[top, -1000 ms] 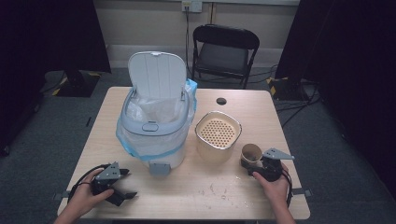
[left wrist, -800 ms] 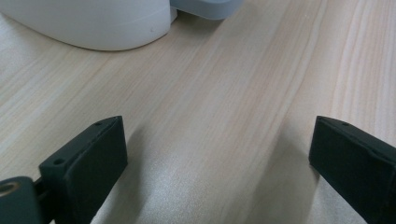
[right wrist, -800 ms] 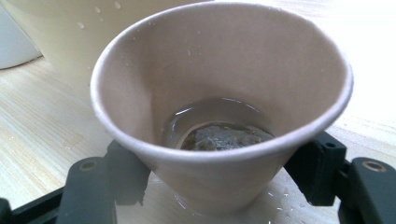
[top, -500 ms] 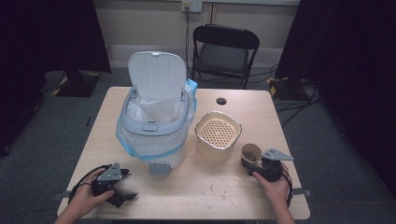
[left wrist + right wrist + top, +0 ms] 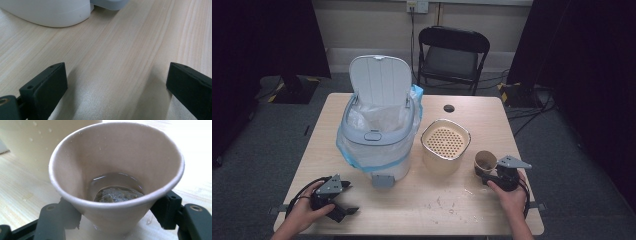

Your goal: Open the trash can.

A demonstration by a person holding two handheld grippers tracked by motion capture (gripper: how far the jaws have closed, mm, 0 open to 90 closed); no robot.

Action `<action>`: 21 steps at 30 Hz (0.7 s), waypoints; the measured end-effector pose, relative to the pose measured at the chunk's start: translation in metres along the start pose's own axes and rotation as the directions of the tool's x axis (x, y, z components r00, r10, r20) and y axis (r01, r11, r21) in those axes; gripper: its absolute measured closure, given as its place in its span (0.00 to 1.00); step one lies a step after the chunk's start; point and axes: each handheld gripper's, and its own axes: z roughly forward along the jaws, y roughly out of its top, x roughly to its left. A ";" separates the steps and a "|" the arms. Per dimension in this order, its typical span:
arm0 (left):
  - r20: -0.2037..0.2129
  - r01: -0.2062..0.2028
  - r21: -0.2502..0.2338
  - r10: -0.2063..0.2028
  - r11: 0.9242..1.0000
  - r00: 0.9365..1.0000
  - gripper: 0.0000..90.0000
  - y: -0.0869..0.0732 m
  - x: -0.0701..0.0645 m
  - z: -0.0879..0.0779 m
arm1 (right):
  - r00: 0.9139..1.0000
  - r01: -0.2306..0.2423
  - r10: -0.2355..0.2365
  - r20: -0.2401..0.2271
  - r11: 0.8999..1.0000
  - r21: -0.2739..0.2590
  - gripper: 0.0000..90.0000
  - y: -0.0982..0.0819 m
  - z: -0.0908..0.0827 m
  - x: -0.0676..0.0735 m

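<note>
Paper cup (image 5: pixel 117 182) upright between right gripper (image 5: pixel 117 220) jaws, just closing against its base, left gripper (image 5: pixel 117 87) gaping.

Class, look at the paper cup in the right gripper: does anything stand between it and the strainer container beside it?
Nothing visible does. The paper cup sits between the right gripper's jaws, holding liquid and dark residue. The strainer container stands directly next to it on the table, with only bare wood between.
</note>
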 end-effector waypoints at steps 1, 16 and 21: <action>0.000 0.000 0.000 0.000 1.000 1.000 0.03 0.000 0.000 0.000 | 1.000 -0.004 0.004 0.004 1.000 0.002 0.38 0.001 0.000 0.000; -0.006 0.005 -0.004 -0.005 1.000 1.000 0.03 -0.001 -0.001 0.000 | 1.000 0.002 -0.002 0.025 1.000 0.015 0.39 0.028 0.003 -0.008; -0.010 0.008 0.002 -0.008 1.000 1.000 0.03 -0.001 -0.002 -0.001 | 1.000 -0.004 0.003 0.030 1.000 0.024 0.39 0.038 0.004 -0.010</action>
